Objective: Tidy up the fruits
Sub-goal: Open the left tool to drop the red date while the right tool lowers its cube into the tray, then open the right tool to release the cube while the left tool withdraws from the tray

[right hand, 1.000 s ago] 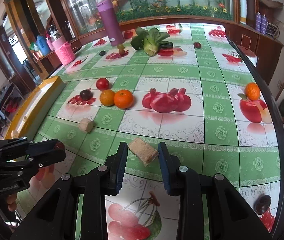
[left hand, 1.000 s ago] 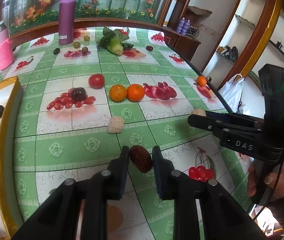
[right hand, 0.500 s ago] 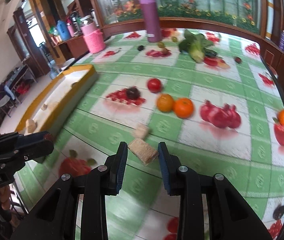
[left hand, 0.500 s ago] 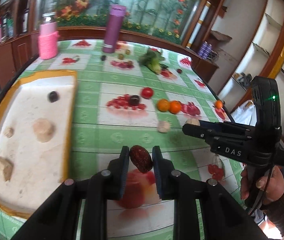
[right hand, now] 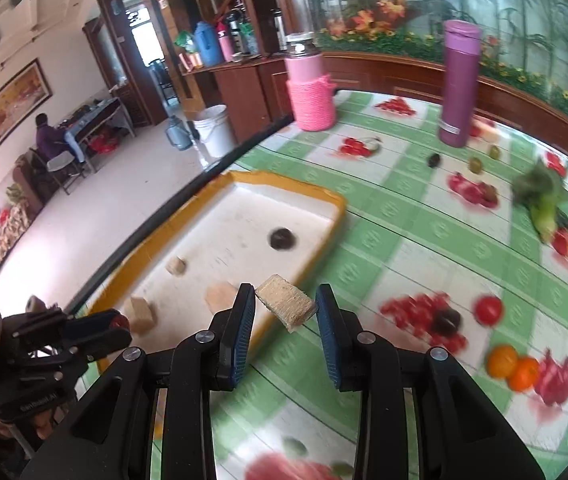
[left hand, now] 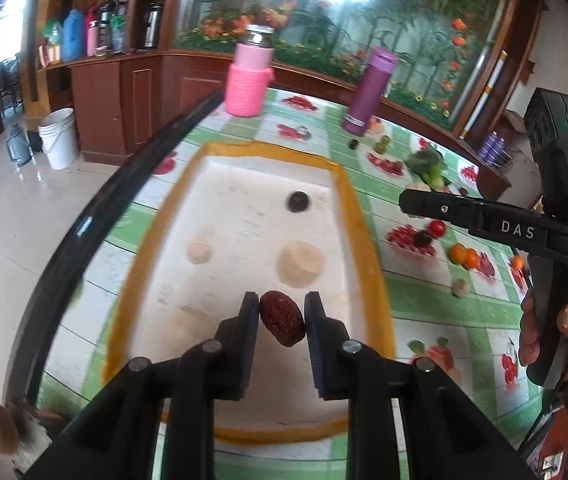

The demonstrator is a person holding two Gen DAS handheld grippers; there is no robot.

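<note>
My left gripper (left hand: 282, 320) is shut on a dark red date (left hand: 283, 323) and holds it above the near part of the yellow-rimmed white tray (left hand: 358, 216). My right gripper (right hand: 286, 306) is shut on a tan biscuit (right hand: 287, 306), held above the tray's right rim (right hand: 324, 240). The right gripper also shows in the left wrist view (left hand: 408, 200), and the left gripper in the right wrist view (right hand: 112, 326). In the tray lie a dark round fruit (left hand: 298, 201) and several pale biscuit pieces (left hand: 300, 266). A tomato (right hand: 489, 309), two oranges (right hand: 512, 366) and a dark plum (right hand: 446, 320) lie on the tablecloth.
A pink-sleeved jar (right hand: 310, 88) and a purple flask (right hand: 458, 80) stand at the table's far end. A green vegetable (right hand: 544, 200) and small fruits (right hand: 476, 164) lie beyond the tray. The table's dark edge (left hand: 96, 216) runs left of the tray. A white bucket (left hand: 58, 138) stands on the floor.
Both grippers have swung left from the middle of the table to the tray, each still holding its item. The date now hangs over the tray and the biscuit over its rim.
</note>
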